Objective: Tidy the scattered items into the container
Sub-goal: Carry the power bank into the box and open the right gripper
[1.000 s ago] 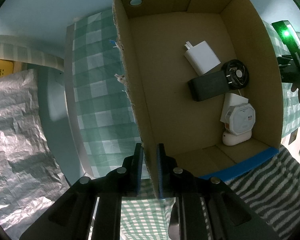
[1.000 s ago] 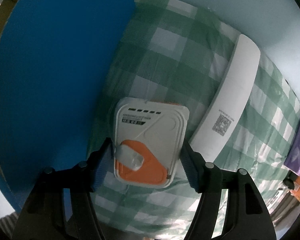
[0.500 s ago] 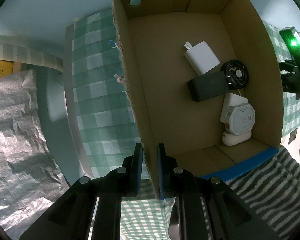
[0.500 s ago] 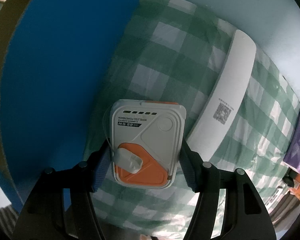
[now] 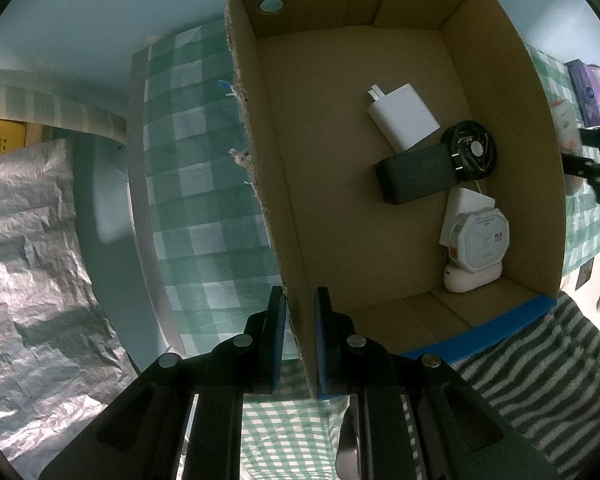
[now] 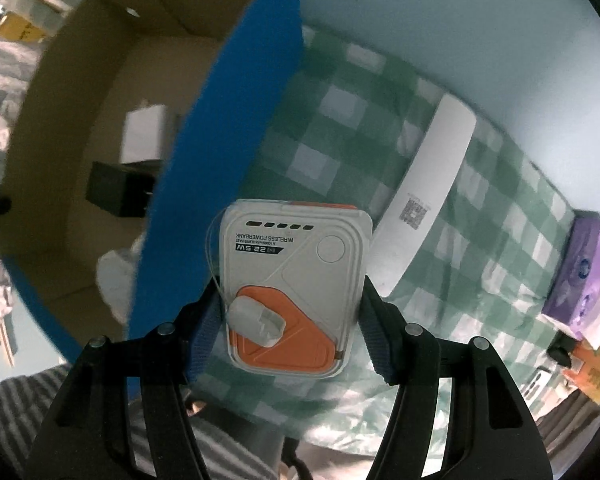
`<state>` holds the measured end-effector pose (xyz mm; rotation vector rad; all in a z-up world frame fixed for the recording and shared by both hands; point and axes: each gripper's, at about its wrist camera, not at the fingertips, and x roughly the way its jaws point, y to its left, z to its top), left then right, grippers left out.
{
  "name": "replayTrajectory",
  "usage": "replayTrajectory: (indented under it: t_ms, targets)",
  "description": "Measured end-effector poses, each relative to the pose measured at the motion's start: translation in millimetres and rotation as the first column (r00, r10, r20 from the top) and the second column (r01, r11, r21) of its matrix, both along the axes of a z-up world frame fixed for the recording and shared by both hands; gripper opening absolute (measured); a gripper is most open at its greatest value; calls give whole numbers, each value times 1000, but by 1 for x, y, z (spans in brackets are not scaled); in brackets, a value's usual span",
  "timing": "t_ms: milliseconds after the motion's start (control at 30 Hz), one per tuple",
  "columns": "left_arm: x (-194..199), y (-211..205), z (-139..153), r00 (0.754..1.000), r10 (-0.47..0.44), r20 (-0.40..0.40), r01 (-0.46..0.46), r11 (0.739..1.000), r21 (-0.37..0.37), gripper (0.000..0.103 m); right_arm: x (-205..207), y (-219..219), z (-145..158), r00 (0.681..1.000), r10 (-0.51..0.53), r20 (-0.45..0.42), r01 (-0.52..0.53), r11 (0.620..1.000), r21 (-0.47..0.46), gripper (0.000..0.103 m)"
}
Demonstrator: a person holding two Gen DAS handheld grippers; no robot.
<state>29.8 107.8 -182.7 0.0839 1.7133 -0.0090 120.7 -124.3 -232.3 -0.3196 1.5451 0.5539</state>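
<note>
Right wrist view: we are pinching the power bank [image 6: 294, 286] in our right gripper [image 6: 288, 316] beside the box [image 6: 220, 128], our left gripper [image 5: 298, 336] clamping its wall, several gadgets already inside, white strip [image 6: 428, 200] remaining.

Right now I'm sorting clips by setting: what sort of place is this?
Probably a home room: a green-checked tablecloth, a striped towel and a purple tissue pack surround the brown cardboard box.
</note>
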Motion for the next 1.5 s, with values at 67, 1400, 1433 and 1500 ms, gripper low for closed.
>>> replayTrajectory:
  t_ms: [67,1400,1433,1500]
  targets:
    - [0,-1,1,1000,-2,1,2,1000,1,13,-3,-2,13,1000,11,8,-11,1000,13,64]
    - [4,3,2,1000,-6,5,6,1000,-5,13,-74,97,13,954,300,-17,-300,954,21,64]
    - [4,3,2,1000,-6,5,6,1000,-5,13,-74,98,13,953,303,-16,-302,953,19,64]
    - [4,3,2,1000,-5,5,5,1000,-5,13,-75,98,12,951,309,-16,-309,951,19,64]
